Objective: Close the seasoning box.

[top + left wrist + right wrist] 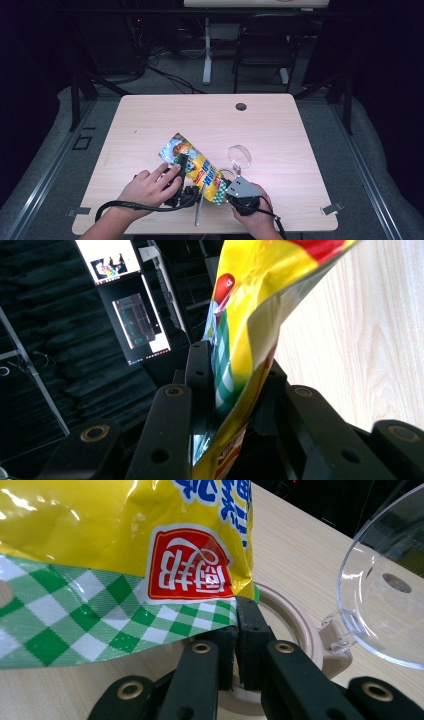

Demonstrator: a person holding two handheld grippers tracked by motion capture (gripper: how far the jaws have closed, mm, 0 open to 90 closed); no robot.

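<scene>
A yellow snack bag (192,162) with a green-checked end lies tilted over the near middle of the table (150,125). My left gripper (182,166) is shut on one long edge of the bag (250,305), which rises between its jaws (232,372). My right gripper (225,192) is shut on the checked end of the bag (100,540), pinching its corner (237,630). Under that corner sits a round beige-rimmed container (300,630) with its clear hinged lid (385,590) standing open; in the high view the lid (240,154) is just right of the bag.
A thin metal rod-like item (198,212) lies near the table's front edge between the hands. A cable hole (241,106) sits at the far middle. Beyond the table stand a black chair (265,40) and a desk leg. Monitors (135,320) glow in the dark background.
</scene>
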